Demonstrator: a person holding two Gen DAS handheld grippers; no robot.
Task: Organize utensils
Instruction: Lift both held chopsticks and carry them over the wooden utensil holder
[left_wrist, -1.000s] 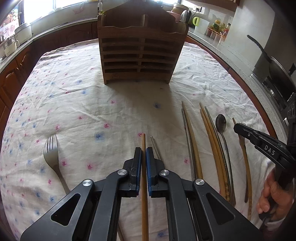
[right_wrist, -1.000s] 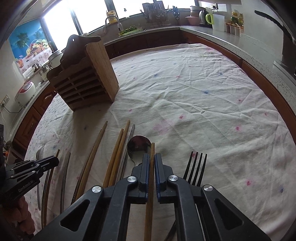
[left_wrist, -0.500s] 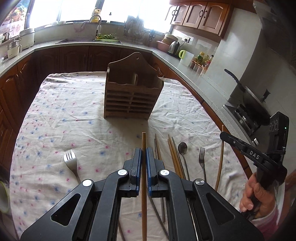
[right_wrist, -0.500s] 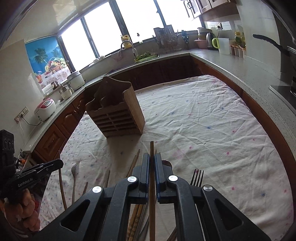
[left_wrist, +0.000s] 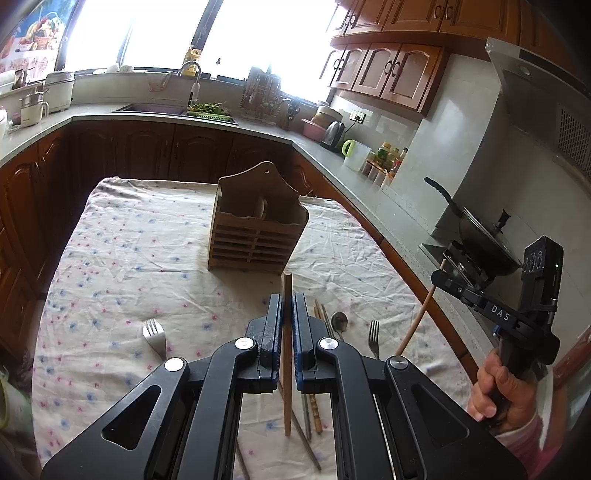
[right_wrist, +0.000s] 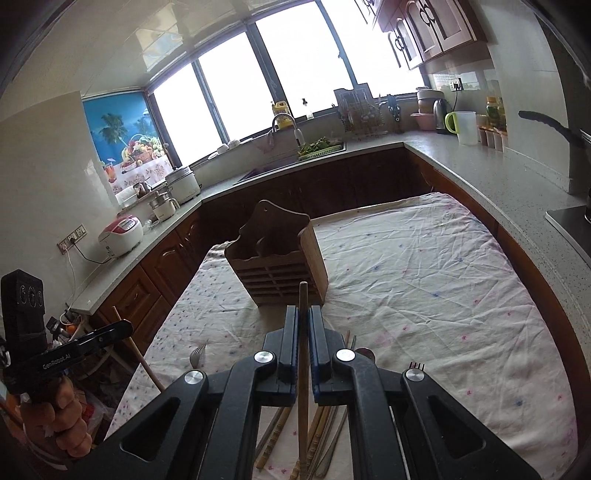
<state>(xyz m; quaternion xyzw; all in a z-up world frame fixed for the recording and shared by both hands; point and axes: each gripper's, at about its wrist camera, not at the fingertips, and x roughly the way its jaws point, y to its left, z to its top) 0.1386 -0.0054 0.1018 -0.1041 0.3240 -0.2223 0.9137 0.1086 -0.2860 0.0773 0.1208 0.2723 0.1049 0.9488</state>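
Note:
A slatted wooden utensil holder (left_wrist: 256, 230) stands upright mid-table; it also shows in the right wrist view (right_wrist: 280, 260). My left gripper (left_wrist: 287, 306) is shut on a wooden chopstick (left_wrist: 286, 354), held high above the cloth. My right gripper (right_wrist: 303, 321) is shut on another wooden chopstick (right_wrist: 303, 369), also lifted. The right gripper shows in the left wrist view (left_wrist: 439, 275), the left gripper in the right wrist view (right_wrist: 127, 326). Several chopsticks (left_wrist: 317, 410), a spoon (left_wrist: 339, 321) and two forks (left_wrist: 154, 332) (left_wrist: 373, 332) lie on the cloth.
The table carries a flowered white cloth (left_wrist: 122, 266). A grey counter (left_wrist: 369, 184) runs along the right edge, with a black pan (left_wrist: 476, 236) on the stove. Brown cabinets and a sink (left_wrist: 155, 109) stand beyond the far end.
Both grippers have risen from the cloth and tilted up, each lifting its chopstick. The holder and lying utensils now look farther below.

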